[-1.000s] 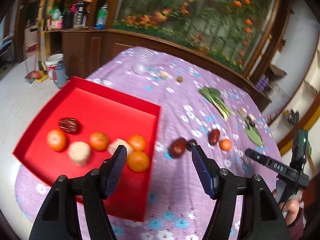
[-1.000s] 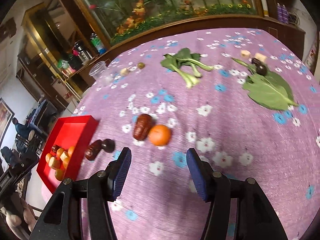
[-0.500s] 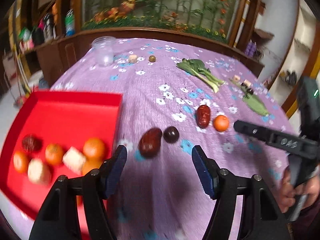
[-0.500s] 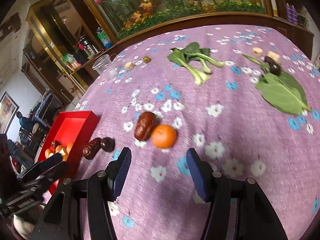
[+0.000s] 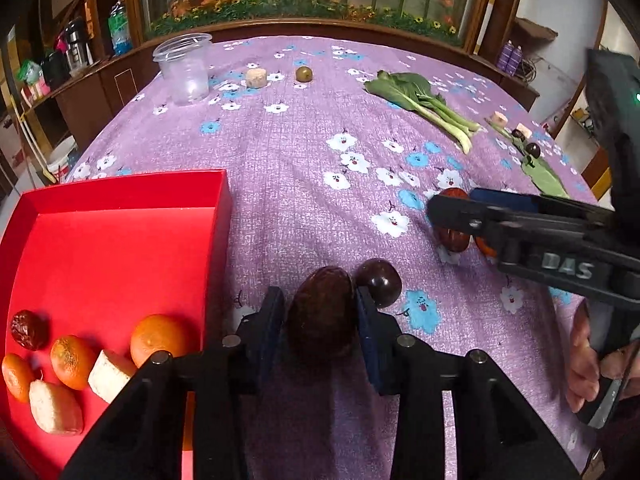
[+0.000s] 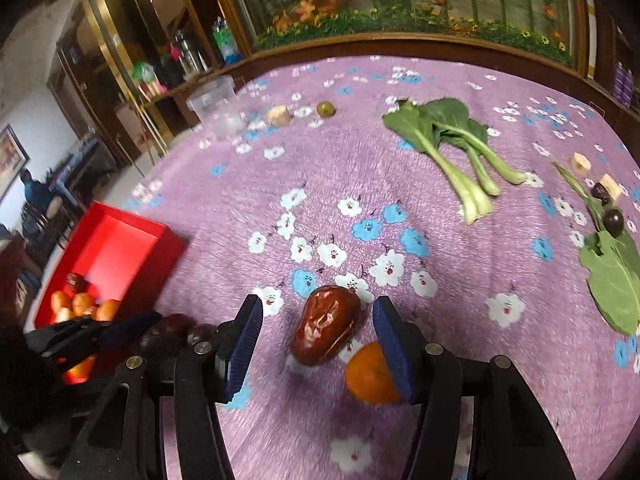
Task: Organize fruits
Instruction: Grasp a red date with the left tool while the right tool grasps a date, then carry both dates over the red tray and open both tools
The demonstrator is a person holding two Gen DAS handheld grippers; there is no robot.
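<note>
Fruit is split between the red cardboard tray (image 5: 120, 248) at the left edge of the purple flowered tablecloth (image 5: 304, 152) and the cloth itself. In the tray's near corner sit a wrinkled dark red date (image 5: 29, 329), three small orange mandarins (image 5: 159, 337) and two pale cut chunks (image 5: 55, 407), all bunched together.

Just right of the tray, the left gripper (image 5: 320, 326) has its blue pads pressed on both sides of a big dark brown jujube (image 5: 321, 316), so it's clamped on that one, down at cloth level. A round dark plum (image 5: 379, 282) sits right beside it, touching or nearly touching the right pad.

Further right, the right gripper (image 6: 318, 344) hangs spread wide around a glossy reddish-brown jujube (image 6: 326, 328) lying on the cloth, neither pad touching it. A small orange mandarin (image 6: 370, 374) sits against the inside of its right finger, partly tucked under it.

Toward the back of the table: a clear plastic cup (image 5: 184, 68), a pale chunk (image 5: 256, 78) and a small greenish round fruit (image 5: 304, 74). Right of those lies a bunch of green bok choy (image 6: 452, 148), then a flat green leaf (image 6: 612, 280) with a few little dark fruits and pale cubes near its stem.
</note>
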